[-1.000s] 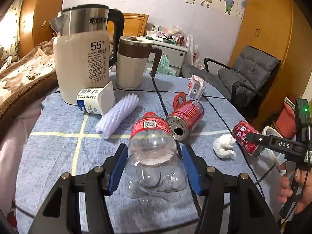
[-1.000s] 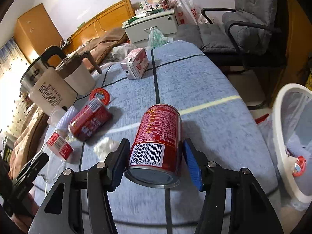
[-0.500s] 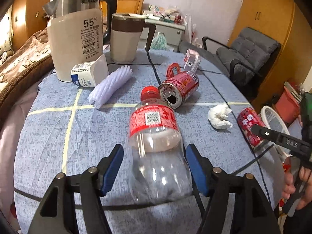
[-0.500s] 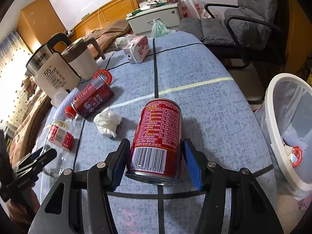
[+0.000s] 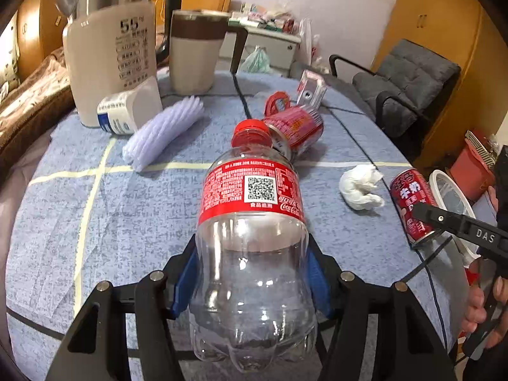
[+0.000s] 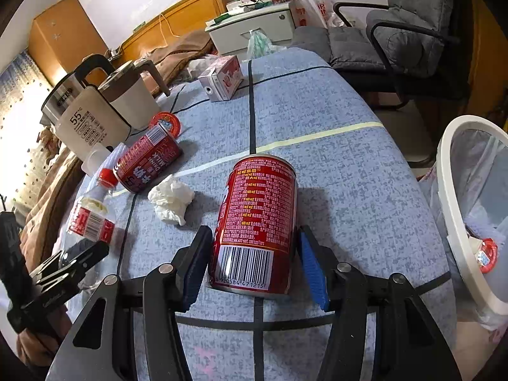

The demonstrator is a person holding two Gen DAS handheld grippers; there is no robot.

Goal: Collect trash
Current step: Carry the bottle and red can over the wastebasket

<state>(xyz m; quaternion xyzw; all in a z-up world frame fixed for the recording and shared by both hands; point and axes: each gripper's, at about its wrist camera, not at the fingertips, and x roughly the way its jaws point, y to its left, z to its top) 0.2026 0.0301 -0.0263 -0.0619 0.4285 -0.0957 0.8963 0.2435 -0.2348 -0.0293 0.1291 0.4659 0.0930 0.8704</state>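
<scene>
You pinch the empty bottle [image 5: 254, 254] low on its body w/ the left claw [image 5: 254, 282], and the right claw [image 6: 254, 266] closes on the milk can [image 6: 257, 225], which lies on the bench [image 6: 349, 190] near the bin [image 6: 457, 222], prob. so both go in together.

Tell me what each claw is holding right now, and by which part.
Left claw: the plastic bottle, clamped across its clear lower body. Right claw: the red can, pads flanking its barcode end; firm contact cannot be told.
</scene>
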